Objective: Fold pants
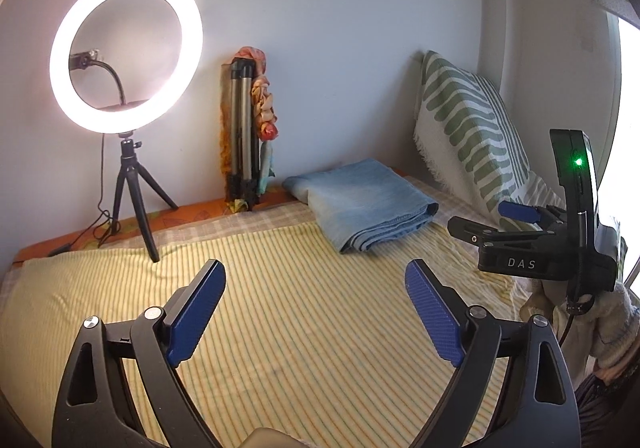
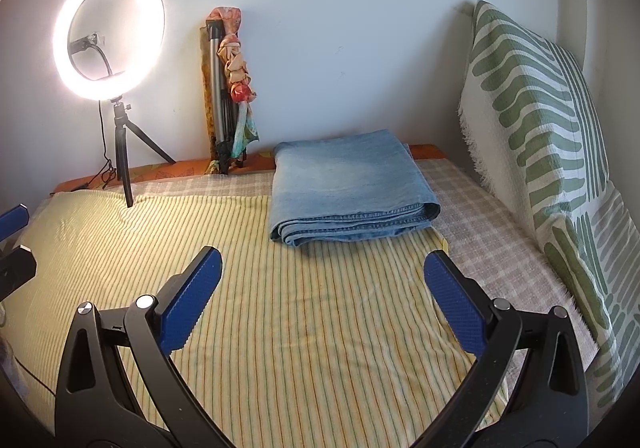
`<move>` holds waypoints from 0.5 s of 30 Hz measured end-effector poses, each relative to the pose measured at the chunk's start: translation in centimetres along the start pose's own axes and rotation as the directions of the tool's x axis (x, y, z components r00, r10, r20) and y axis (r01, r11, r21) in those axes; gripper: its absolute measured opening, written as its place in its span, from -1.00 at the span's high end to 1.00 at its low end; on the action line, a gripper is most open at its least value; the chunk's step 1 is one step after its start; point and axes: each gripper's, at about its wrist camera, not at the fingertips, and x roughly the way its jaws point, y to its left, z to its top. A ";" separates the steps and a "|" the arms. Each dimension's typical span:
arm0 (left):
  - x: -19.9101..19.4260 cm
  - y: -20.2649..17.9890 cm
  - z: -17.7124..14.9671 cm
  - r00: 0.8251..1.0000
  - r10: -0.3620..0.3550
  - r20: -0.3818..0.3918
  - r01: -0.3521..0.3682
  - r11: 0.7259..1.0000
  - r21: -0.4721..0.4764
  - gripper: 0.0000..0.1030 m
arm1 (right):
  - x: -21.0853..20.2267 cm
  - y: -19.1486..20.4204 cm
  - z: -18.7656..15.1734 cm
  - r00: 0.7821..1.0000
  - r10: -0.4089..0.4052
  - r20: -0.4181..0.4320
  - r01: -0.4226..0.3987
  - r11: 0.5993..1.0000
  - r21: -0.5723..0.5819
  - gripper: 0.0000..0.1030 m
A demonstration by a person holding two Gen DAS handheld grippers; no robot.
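I see my left gripper (image 1: 314, 280) and right gripper (image 2: 322, 268) both spread wide, holding nothing, above the yellow striped cloth (image 2: 280, 288). One folded pair of pants (image 2: 348, 183) lies at its far edge; one ring light (image 2: 108, 33) stands left.

A glowing white ring light (image 2: 108, 33) on a small black tripod stood on the yellow striped bedspread (image 2: 300, 308). Behind rose a plain pale wall (image 2: 340, 27). A green-and-white patterned cushion (image 2: 540, 119) leaned at right.

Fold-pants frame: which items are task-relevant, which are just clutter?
Job:
- folded jeans, lying on the striped cloth
- yellow striped cloth, the work surface
- left gripper, jaws open, nothing between them
- right gripper, jaws open, nothing between them

Lying about:
- ring light on its small tripod
- folded tripod with rags on it, against the wall
- green-patterned pillow
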 end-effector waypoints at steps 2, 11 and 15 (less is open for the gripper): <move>0.2 0.1 -0.1 1.000 0.001 -0.006 -0.001 1.000 0.000 -0.79 | 0.2 0.2 -0.1 1.000 -0.005 0.006 0.006 1.000 -0.009 -0.99; 0.4 0.8 -0.3 1.000 0.027 -0.010 -0.027 1.000 -0.008 -0.86 | 0.7 0.3 0.0 1.000 -0.007 0.022 0.007 1.000 0.014 -0.99; 0.4 1.3 -0.3 0.999 0.048 -0.006 -0.048 0.999 -0.021 -0.92 | 0.9 0.2 0.0 1.000 -0.001 0.021 0.000 1.000 0.016 -0.99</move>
